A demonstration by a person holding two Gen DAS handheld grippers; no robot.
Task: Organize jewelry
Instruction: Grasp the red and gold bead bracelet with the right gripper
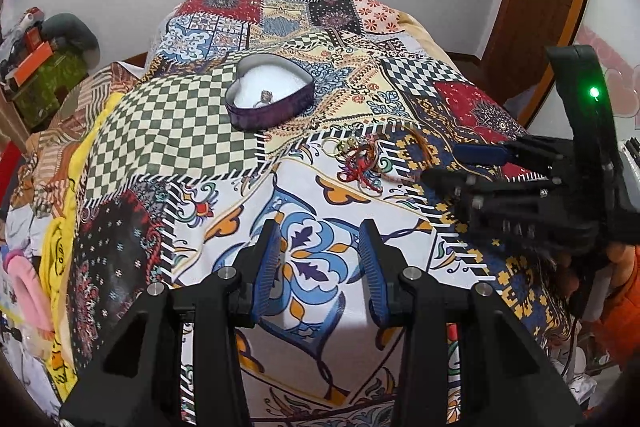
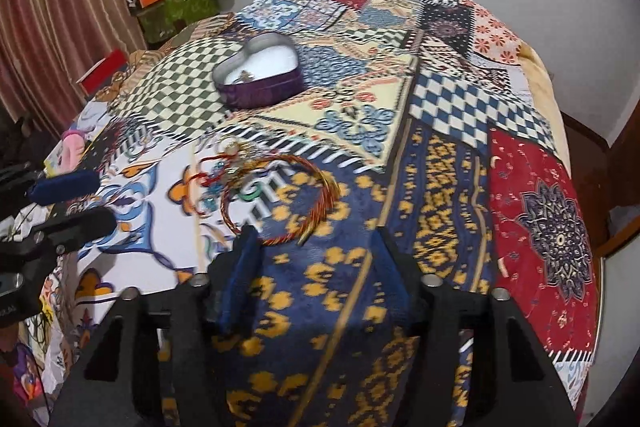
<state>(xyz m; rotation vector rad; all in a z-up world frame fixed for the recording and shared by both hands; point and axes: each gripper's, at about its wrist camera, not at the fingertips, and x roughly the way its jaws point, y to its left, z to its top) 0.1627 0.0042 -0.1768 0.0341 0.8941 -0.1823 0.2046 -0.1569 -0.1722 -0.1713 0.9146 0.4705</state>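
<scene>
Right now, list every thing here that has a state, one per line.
Heart box: open, no lid in view, ring inside.
Ring: lying in the box.
Cord bracelets: loose on the cloth, outside the box.
Left claw: open, empty.
Right claw: open, empty, blurred.

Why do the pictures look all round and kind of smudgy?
Both views use fisheye lenses, so the patchwork cover bulges and corners go black; in the right wrist view the right gripper and braided bracelet are smeared, while the left wrist view stays sharp.
</scene>
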